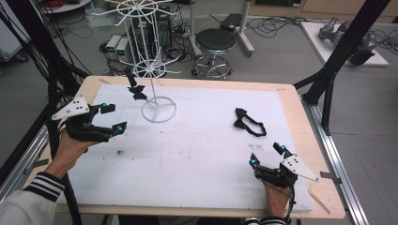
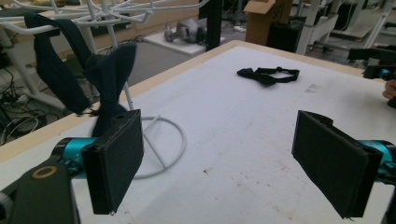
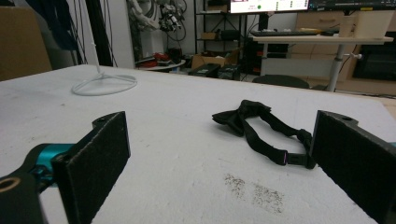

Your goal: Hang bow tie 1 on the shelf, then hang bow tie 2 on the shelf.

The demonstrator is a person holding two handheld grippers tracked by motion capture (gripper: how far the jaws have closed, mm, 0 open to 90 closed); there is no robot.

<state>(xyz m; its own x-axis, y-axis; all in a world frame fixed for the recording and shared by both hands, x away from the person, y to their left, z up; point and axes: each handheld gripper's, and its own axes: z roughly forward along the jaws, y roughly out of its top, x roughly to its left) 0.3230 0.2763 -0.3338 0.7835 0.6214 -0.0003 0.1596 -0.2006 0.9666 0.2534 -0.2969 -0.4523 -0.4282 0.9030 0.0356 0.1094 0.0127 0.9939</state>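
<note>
Bow ties are my work at this table: one dark bow tie (image 1: 136,91) hangs by its strap from a low arm of the white wire rack (image 1: 151,70) at the far left, and the other bow tie (image 1: 248,123) lies flat on the white mat (image 1: 197,150), right of the middle, its strap curled in a loop toward the near side. My left gripper (image 1: 110,118) sits near the rack with its pads spread wide and nothing between them; in the left gripper view the hung tie (image 2: 105,79) dangles just beyond my left pad (image 2: 116,163), apart from it, so I judge it is supported by the hook alone. The wire arm carries the strap, which is why the bow droops below it and tilts. My right gripper (image 1: 267,154) rests low on the near right of the mat, its pads also spread and empty, pointed at the lying tie (image 3: 254,122). That tie is just ahead of it, its buckle end near my right pad (image 3: 355,163), though I cannot tell whether they touch. I hold that hand low and level, I think, so the pads can slide around the thin strap.
</note>
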